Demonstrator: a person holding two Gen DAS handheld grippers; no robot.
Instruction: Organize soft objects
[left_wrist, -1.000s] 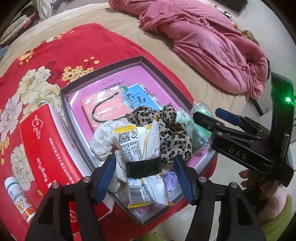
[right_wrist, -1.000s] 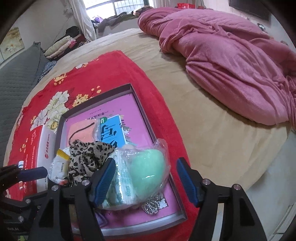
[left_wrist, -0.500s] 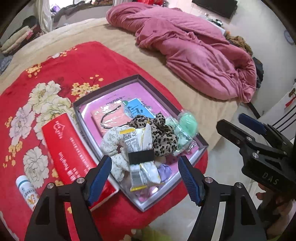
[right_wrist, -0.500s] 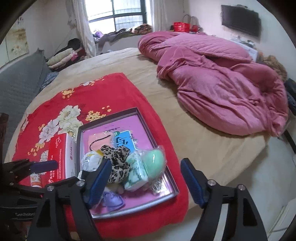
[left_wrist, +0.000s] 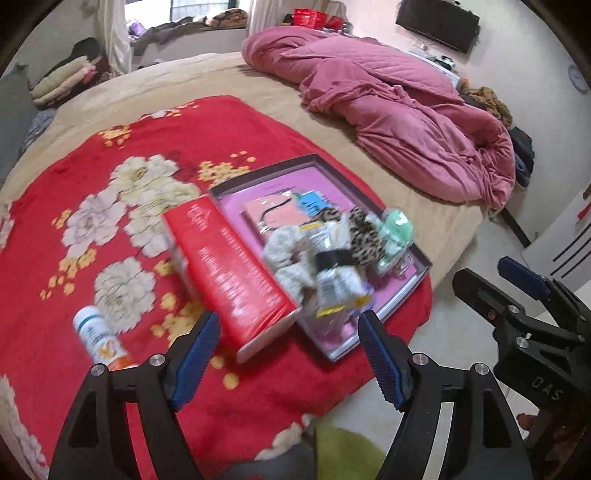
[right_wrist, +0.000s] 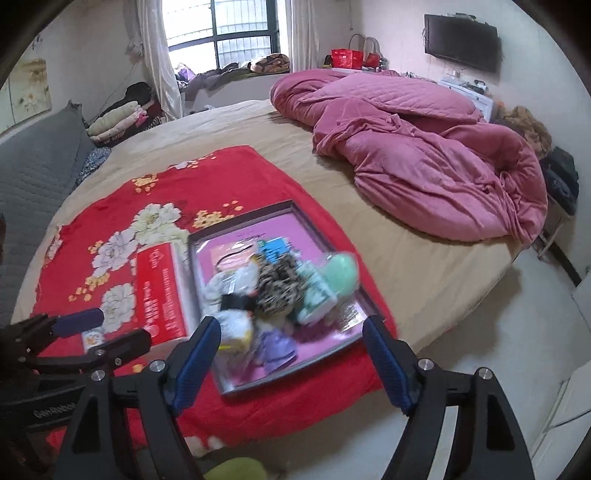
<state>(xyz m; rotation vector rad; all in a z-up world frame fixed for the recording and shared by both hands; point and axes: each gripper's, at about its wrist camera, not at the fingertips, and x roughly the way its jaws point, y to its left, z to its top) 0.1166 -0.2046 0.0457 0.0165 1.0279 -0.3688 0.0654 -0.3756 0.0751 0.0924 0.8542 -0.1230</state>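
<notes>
Both sets of jaws are standing wide open and are holding nothing; they have just been opening more, and nothing is sitting between them. Going from left to right, the left gripper (left_wrist: 288, 354) is hanging above the near edge of the red flowered blanket (left_wrist: 122, 147) on the bed. A small white and orange bottle (left_wrist: 99, 343) is lying on the blanket near its left blue pad. Next, a red box (left_wrist: 229, 266) is resting just beside the tray (left_wrist: 421, 266), touching its left wall. Inside the tray, the soft things are sitting in a heap near the front: a white flowered scrunchie (left_wrist: 284, 254), a white packet (left_wrist: 336, 280) with a black band, a leopard scrunchie (left_wrist: 362, 236) and a green puff (left_wrist: 397, 229) in a clear bag. The right gripper (right_wrist: 291, 358) is hovering over the tray's near edge. A pink quilt (right_wrist: 424, 162) is lying well apart on the far right. The tidying is looking nearly done, I think. To do this step well, the person should be lifting both grippers straight away from the pile, keeping the pads clear so nothing is getting knocked out of the tray.
</notes>
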